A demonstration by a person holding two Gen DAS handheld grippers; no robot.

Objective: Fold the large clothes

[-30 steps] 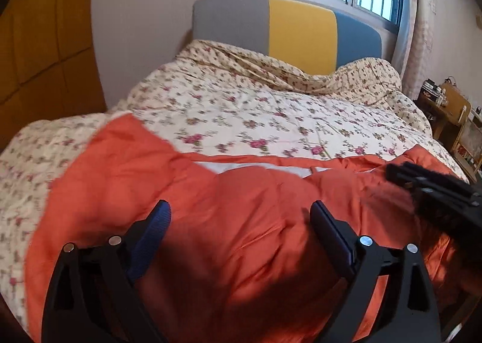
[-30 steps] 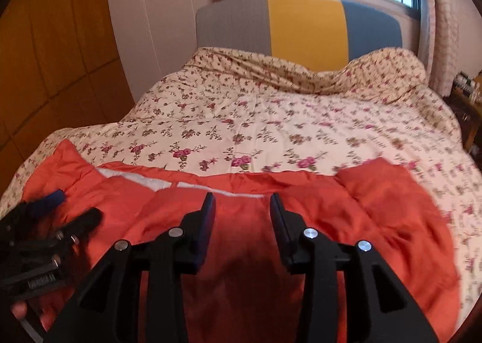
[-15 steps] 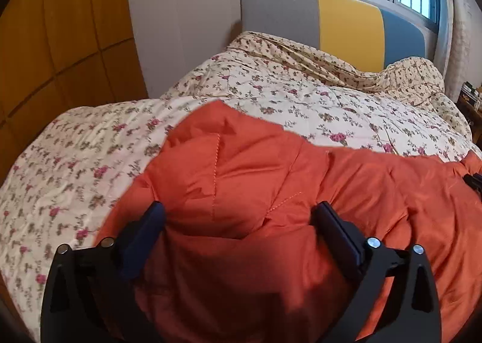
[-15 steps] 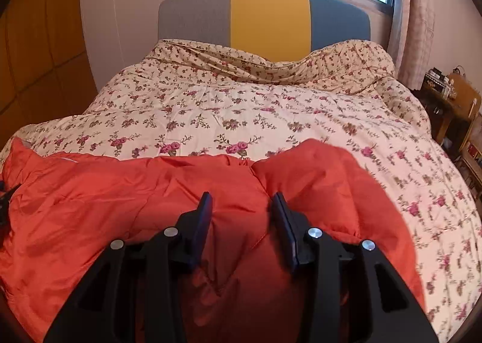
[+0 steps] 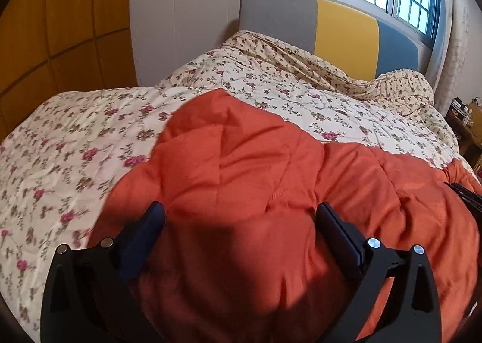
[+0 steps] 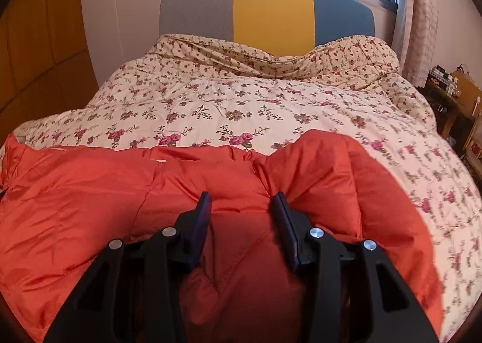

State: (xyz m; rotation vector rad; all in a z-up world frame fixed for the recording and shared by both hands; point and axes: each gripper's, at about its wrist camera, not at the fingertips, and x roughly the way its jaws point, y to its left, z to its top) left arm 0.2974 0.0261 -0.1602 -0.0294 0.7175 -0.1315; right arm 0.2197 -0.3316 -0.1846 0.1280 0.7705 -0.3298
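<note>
The left gripper (image 5: 241, 222) is hanging with its jaws spread wide over the orange padded garment (image 5: 256, 180), nothing pinched between its pads, though puffed cloth is bulging up between them. The right gripper (image 6: 241, 207) is standing about half open, its pads apparently flanking a ridge of the same garment (image 6: 90, 198) without clearly squeezing it. The garment is lying crosswise on the floral quilt (image 6: 241, 102), its long axis running side to side; each gripper is sitting nearest its own end, so the fold is likely turning on lifting those ends
</note>
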